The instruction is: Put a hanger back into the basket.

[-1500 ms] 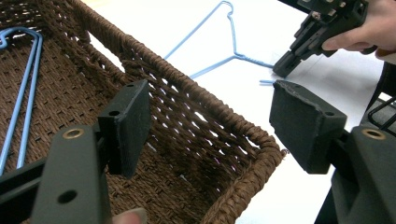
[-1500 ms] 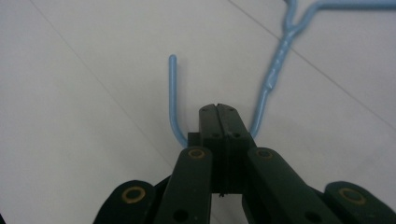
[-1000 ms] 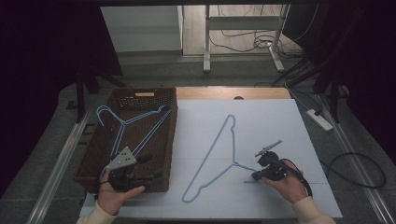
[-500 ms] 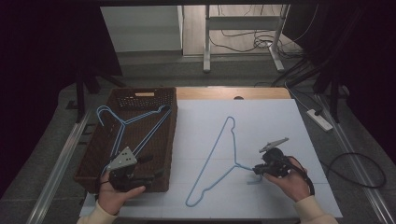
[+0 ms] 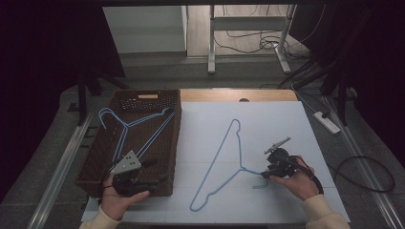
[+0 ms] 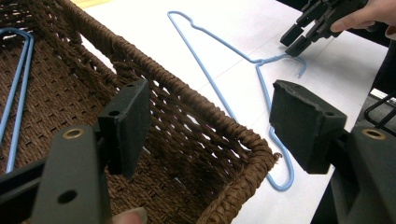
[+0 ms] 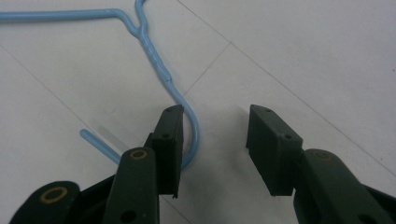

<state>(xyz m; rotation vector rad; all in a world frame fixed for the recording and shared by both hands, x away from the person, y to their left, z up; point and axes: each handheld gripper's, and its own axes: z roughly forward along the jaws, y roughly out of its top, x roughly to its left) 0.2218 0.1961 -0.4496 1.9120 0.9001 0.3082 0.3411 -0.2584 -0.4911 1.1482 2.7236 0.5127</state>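
Nearest us on the left, the left hand-held gripper (image 5: 152,172) hangs low at the front edge of the wicker basket (image 5: 98,162), jaws spread wide with nothing between them; in its own view the front corner of the basket's woven rim sits in the gap, untouched. On the right, the right hand-held gripper (image 5: 265,172) is down at the hook of the blue hanger (image 5: 224,150), which lies flat on the white sheet (image 5: 272,119) covering the bench (image 5: 267,95). Its jaws have just been opening and now stand about half apart. In the right gripper view the curve of the hook runs beside the left pad (image 7: 171,140), and the other pad stands well off it, so nothing is being squeezed. The hook's free tip pokes out on the sheet to the left of that pad.

Moving up the sheet, the hanger's shoulders fan away from the hook, one corner towards the near edge and one towards the far edge. Over in the basket, two more blue hangers (image 5: 136,128) rest inside, their hooks pointing towards the far left corner.
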